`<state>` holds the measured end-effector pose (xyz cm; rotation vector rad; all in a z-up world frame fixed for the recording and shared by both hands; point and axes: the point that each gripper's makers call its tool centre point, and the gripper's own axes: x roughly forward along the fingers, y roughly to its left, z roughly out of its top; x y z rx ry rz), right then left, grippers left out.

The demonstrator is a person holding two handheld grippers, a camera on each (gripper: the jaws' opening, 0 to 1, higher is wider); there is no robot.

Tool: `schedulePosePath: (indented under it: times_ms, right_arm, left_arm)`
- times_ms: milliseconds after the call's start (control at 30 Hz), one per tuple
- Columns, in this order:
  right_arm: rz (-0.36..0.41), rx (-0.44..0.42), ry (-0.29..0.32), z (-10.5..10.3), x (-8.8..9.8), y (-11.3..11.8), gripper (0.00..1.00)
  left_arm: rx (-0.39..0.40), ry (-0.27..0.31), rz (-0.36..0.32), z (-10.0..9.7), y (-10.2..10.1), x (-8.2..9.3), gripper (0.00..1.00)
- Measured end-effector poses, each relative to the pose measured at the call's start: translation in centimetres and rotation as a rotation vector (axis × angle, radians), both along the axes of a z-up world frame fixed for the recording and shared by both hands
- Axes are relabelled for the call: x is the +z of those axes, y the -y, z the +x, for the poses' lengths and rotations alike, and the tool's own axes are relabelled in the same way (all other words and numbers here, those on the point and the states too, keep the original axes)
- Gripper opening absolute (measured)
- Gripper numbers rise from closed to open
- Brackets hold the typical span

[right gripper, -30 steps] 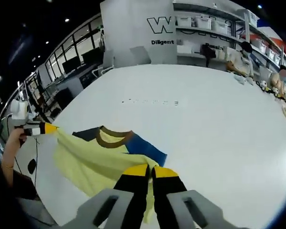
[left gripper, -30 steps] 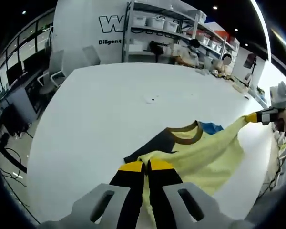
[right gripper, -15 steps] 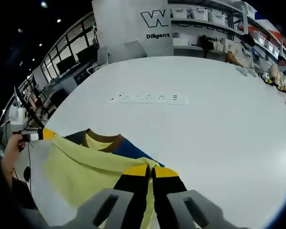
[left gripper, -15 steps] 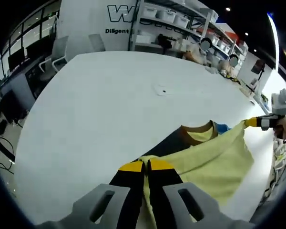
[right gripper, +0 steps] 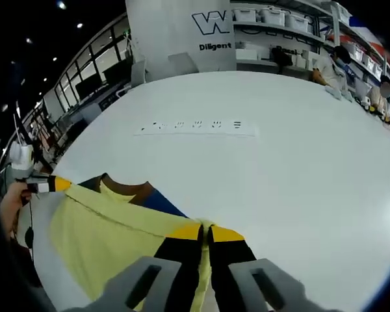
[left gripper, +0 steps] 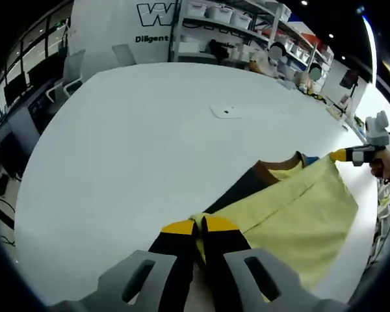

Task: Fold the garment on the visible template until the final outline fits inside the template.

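Note:
A pale yellow T-shirt (left gripper: 292, 208) with a brown collar (left gripper: 268, 170) and dark blue sleeves lies partly lifted over the white table (left gripper: 149, 123). My left gripper (left gripper: 200, 226) is shut on one corner of its hem. Across the cloth, the right gripper (left gripper: 341, 155) pinches the other corner. In the right gripper view the same shirt (right gripper: 110, 227) stretches leftward from my right gripper (right gripper: 203, 231), shut on the yellow hem, to the left gripper (right gripper: 57, 184) held by a hand. The collar (right gripper: 123, 189) and a blue sleeve (right gripper: 161, 203) peek out behind the raised edge.
A small white card (left gripper: 225, 112) with a dark dot lies on the table beyond the shirt. A strip of printed marks (right gripper: 195, 125) runs across the table. Shelves with boxes (left gripper: 240, 32) and chairs (left gripper: 71, 68) stand past the far edge.
Both grippers have carried the yellow hem farther over the shirt toward the collar; less of the dark sleeves shows now. Both stay shut on the cloth.

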<state>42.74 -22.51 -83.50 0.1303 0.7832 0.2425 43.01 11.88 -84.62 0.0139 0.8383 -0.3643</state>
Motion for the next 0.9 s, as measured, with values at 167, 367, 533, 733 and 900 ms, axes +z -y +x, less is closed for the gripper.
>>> schedulePosePath:
  times_ms: [167, 367, 533, 733, 900]
  right_arm:
    - [-0.026, 0.037, 0.075, -0.4, 0.9, 0.4, 0.17]
    - [-0.127, 0.141, 0.136, -1.5, 1.1, 0.9, 0.23]
    - [-0.164, 0.161, 0.078, -1.8, -0.5, 0.9, 0.23]
    - [-0.182, 0.175, 0.07, -1.2, -1.3, 0.5, 0.23]
    - [-0.167, 0.154, 0.087, -0.1, -1.2, 0.3, 0.23]
  left_arm:
    - [-0.132, 0.189, 0.085, 0.8, -0.7, 2.4, 0.11]
    - [-0.257, 0.204, 0.102, -0.8, -0.3, 1.9, 0.29]
    - [-0.274, 0.162, 0.146, -1.9, -0.3, -0.5, 0.29]
    - [-0.246, 0.188, 0.161, -0.3, 0.1, -0.5, 0.31]
    - [-0.127, 0.194, 0.058, 1.5, 0.2, -0.4, 0.29]
